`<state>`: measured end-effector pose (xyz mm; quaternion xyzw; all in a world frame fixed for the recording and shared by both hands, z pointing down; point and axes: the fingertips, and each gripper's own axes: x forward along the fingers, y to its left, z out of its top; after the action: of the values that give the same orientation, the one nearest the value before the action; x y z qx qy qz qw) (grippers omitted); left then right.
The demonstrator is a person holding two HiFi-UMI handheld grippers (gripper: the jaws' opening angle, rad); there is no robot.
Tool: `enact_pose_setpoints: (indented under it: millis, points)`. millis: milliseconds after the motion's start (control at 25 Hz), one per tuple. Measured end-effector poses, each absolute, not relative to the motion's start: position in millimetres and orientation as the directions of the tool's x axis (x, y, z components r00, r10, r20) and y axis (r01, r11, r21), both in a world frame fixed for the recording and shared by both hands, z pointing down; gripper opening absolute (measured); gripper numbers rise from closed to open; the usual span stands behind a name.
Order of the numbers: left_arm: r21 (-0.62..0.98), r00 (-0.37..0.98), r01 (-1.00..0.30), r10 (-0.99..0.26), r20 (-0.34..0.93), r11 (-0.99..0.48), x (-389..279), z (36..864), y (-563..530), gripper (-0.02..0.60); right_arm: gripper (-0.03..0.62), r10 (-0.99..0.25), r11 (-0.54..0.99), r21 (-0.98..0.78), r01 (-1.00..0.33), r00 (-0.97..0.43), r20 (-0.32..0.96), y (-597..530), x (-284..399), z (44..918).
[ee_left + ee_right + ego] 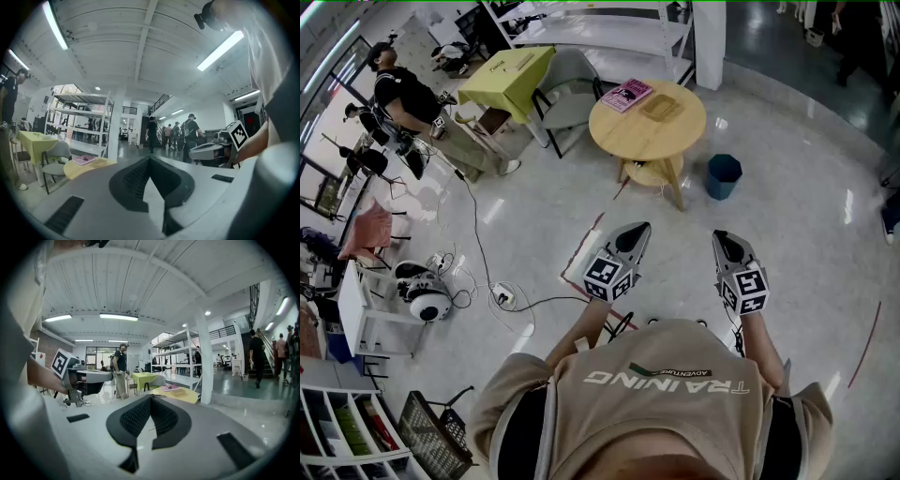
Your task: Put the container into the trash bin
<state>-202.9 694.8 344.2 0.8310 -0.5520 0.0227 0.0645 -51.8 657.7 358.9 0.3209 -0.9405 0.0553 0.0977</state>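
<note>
The container (662,107) is a shallow tan tray lying on a round wooden table (628,131), next to a pink book (626,95). A dark blue trash bin (723,176) stands on the floor just right of the table. My left gripper (639,228) and right gripper (722,236) are held side by side in the air, well short of the table and pointing toward it. Both are shut with nothing between the jaws. In the right gripper view the container (178,391) and book (168,387) show far beyond the shut right gripper (151,397). The left gripper (149,158) is shut too.
A grey chair (567,94) and a yellow-green table (506,77) stand left of the round table, with white shelving (609,28) behind. Cables and a power strip (502,297) lie on the floor at left. A person (408,94) stands far left.
</note>
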Motion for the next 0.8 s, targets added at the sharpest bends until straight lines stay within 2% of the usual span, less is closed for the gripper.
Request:
enact_pose_setpoints:
  millis: [360, 640, 800]
  points:
    - [0.107, 0.404, -0.913, -0.907, 0.114, -0.394, -233.7, 354.4, 677.5, 0.012, -0.003, -0.621, 0.769, -0.029, -0.638, -0.758, 0.201, 634.3, -76.0, 355.7]
    - [0.159, 0.429, -0.9, -0.892, 0.142, -0.407, -263.8, 380.3, 681.5, 0.012, -0.003, -0.653, 0.731, -0.043, -0.681, -0.716, 0.246, 643.7, -92.0, 377.0]
    - [0.251, 0.415, -0.894, -0.897, 0.151, -0.371, -269.3, 399.8, 676.3, 0.012, -0.003, -0.645, 0.724, -0.066, -0.687, -0.708, 0.287, 643.0, -88.3, 394.1]
